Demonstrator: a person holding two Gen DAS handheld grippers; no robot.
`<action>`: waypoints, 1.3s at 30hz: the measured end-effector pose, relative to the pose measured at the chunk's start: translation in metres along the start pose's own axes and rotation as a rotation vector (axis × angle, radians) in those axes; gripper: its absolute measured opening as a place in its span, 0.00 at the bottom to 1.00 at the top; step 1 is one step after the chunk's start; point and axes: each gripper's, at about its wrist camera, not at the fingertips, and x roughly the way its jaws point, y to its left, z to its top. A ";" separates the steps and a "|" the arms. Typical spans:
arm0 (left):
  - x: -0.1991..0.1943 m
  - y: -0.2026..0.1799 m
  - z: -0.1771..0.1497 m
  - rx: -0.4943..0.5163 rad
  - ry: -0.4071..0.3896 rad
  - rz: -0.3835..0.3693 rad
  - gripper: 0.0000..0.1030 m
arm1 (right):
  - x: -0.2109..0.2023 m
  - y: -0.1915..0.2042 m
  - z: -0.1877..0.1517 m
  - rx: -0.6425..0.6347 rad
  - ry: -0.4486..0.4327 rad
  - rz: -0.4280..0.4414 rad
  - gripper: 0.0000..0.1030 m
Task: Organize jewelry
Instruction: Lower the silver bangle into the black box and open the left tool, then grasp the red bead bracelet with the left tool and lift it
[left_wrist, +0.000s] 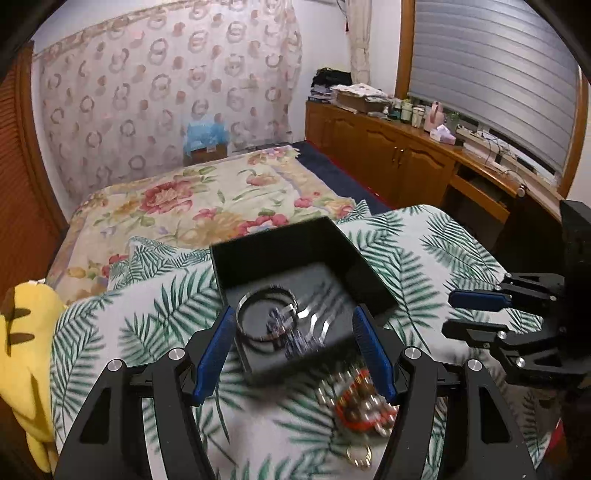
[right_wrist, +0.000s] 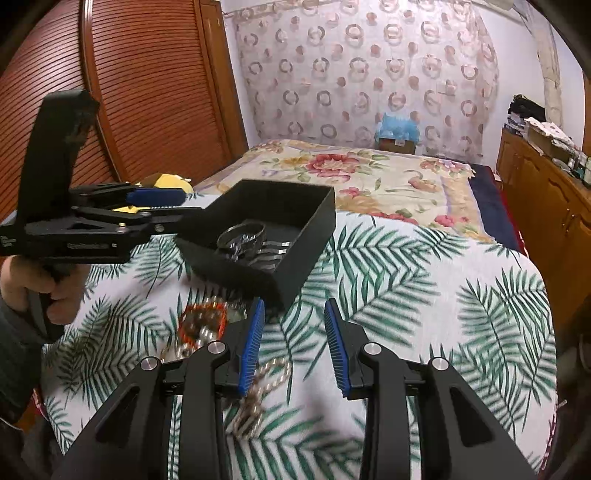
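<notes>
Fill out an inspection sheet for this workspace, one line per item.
Surface: palm-leaf cloth, bare on the right side.
Job's things: open black box holds a silver bangle and other blurred pieces; red-and-silver beads, a gold ring and a chain lie outside it.
Clutter: nothing seen.
Grippers: left gripper open over the box's near edge; right gripper open, empty.
Cables: nothing seen on the cloth.
Surroundings: floral bed, wooden cabinets, yellow plush.

I see a bed (left_wrist: 192, 199) with floral cover, ring-patterned curtain (left_wrist: 166, 92), wood cabinets (left_wrist: 388, 155) under a blinded window (left_wrist: 495, 74), slatted door (right_wrist: 147, 92).
</notes>
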 end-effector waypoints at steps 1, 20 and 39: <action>-0.003 -0.002 -0.004 -0.002 -0.002 -0.004 0.61 | -0.002 0.002 -0.006 -0.001 0.002 -0.006 0.35; 0.011 -0.019 -0.051 -0.051 0.067 -0.082 0.29 | -0.044 0.003 -0.077 0.014 0.044 -0.074 0.35; 0.024 -0.030 -0.057 -0.028 0.104 -0.065 0.06 | -0.050 0.041 -0.083 -0.049 0.039 -0.033 0.35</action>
